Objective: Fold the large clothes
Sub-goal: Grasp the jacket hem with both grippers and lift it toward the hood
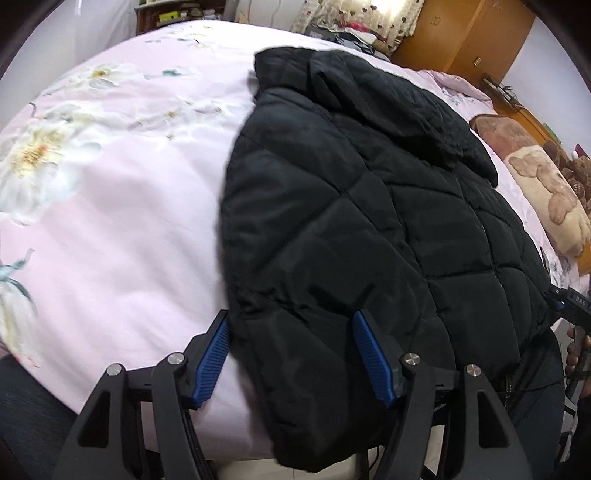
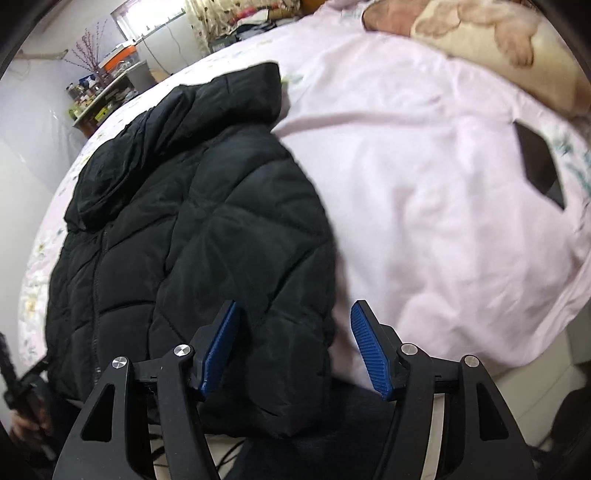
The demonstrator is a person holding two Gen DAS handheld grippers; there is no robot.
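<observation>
A black quilted puffer jacket with a hood (image 1: 369,221) is laid flat on a bed covered by a pale pink floral duvet (image 1: 129,221), with its long axis running from the near edge of the bed toward the far side. The hem is draped over the near edge, and the hood (image 2: 177,122) is pointed away, toward the far end of the bed. The jacket's shell is seen to be matte black, stitched into diagonal, diamond-like panels, with a closed front zipper (image 2: 96,280) running along its length; the hood is folded back on the upper part of the body. The left tongs (image 1: 291,354) are held apart, with the jacket's near left corner lying between the blue ribbed pads (image 1: 212,363); nothing is clamped. The right tongs (image 2: 293,347) are likewise held apart over the jacket's near right edge, one pad above the black fabric and the other above the pink duvet. In the right wrist view a dark flat object (image 2: 541,166) is seen lying on the duvet well apart from the jacket, to the right. A beige pillow printed with a brown bear (image 1: 550,199) is placed at the right side of the bed. A wooden cabinet (image 1: 469,33) and a patterned curtain (image 1: 365,18) are visible beyond the bed, and a cluttered shelf (image 2: 103,92) stands against the far wall.
</observation>
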